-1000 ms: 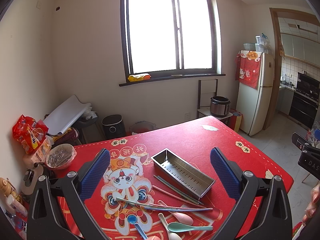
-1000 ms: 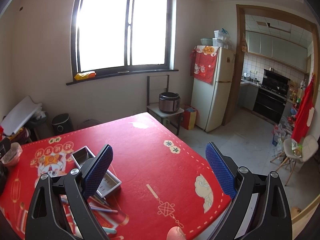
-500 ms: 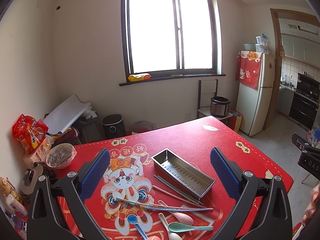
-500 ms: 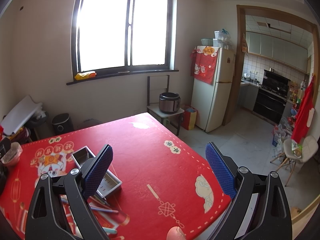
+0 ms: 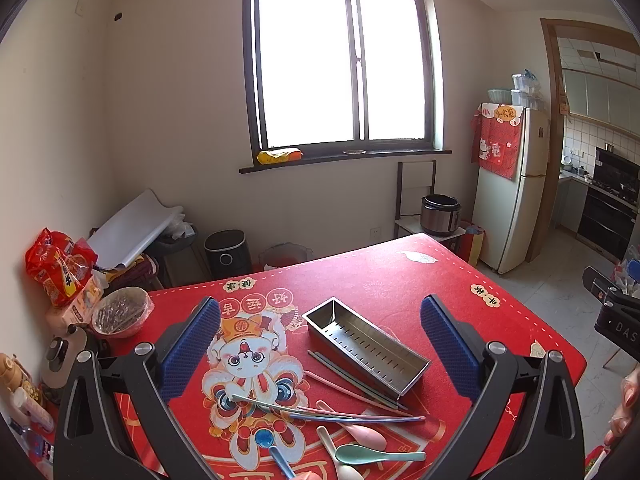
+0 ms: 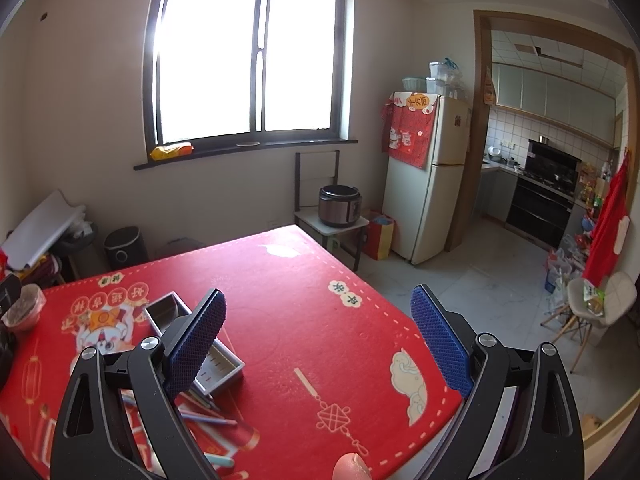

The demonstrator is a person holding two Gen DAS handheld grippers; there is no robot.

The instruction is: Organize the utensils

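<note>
Two grippers hang wide apart and empty above a red tablecloth (image 5: 384, 280) printed with Chinese characters too small to read; "DAS" shows on a black device (image 5: 614, 320) at right. The left gripper (image 5: 320, 344) frames a steel utensil tray (image 5: 366, 346), with chopsticks (image 5: 352, 380) just beside it and spoons (image 5: 376, 456) nearer. The right gripper (image 6: 318, 340) faces bare cloth toward the table's far right edge.
</note>
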